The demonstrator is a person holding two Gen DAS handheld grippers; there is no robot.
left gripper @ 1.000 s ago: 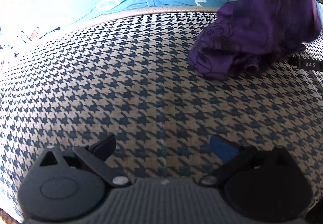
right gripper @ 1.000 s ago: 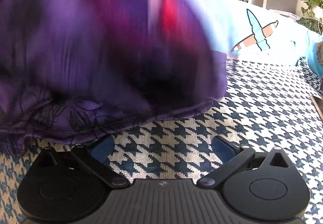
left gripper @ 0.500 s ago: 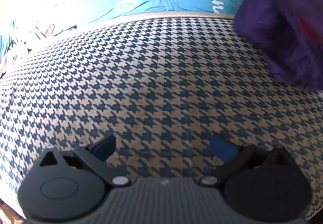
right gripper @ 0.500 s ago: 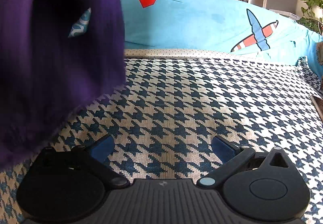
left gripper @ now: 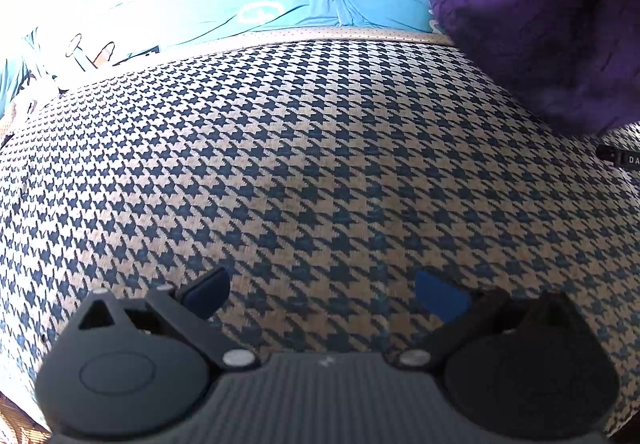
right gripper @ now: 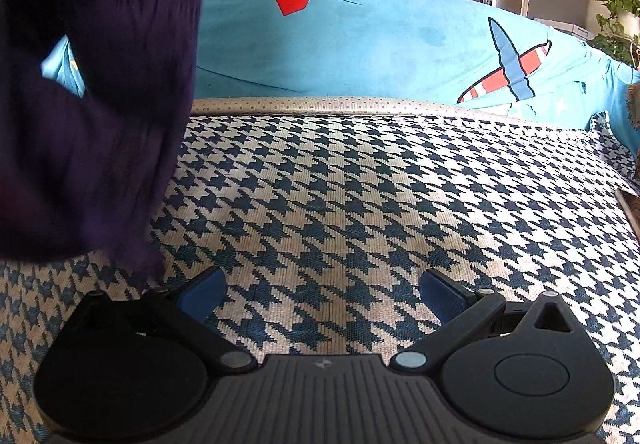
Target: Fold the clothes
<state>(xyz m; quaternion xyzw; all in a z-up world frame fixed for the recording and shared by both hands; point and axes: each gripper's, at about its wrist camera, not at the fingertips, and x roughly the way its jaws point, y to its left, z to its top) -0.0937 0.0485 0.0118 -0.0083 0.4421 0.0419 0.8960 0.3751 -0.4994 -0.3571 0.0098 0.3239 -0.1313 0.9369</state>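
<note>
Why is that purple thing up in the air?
Odd indeed: the purple cloth hangs bunched and blurry over the checked cover, yet neither tongs hold it. The left tongs and right tongs are both open and empty. What holds it up is out of view.

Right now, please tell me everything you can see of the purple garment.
The purple garment is dark violet, soft-looking cloth, bunched and blurred, not spread flat. It fills the upper right of the left wrist view and the left side of the right wrist view, over the houndstooth cover. A small gap in it shows blue behind. Neither open gripper holds it; what holds it is hidden.
</note>
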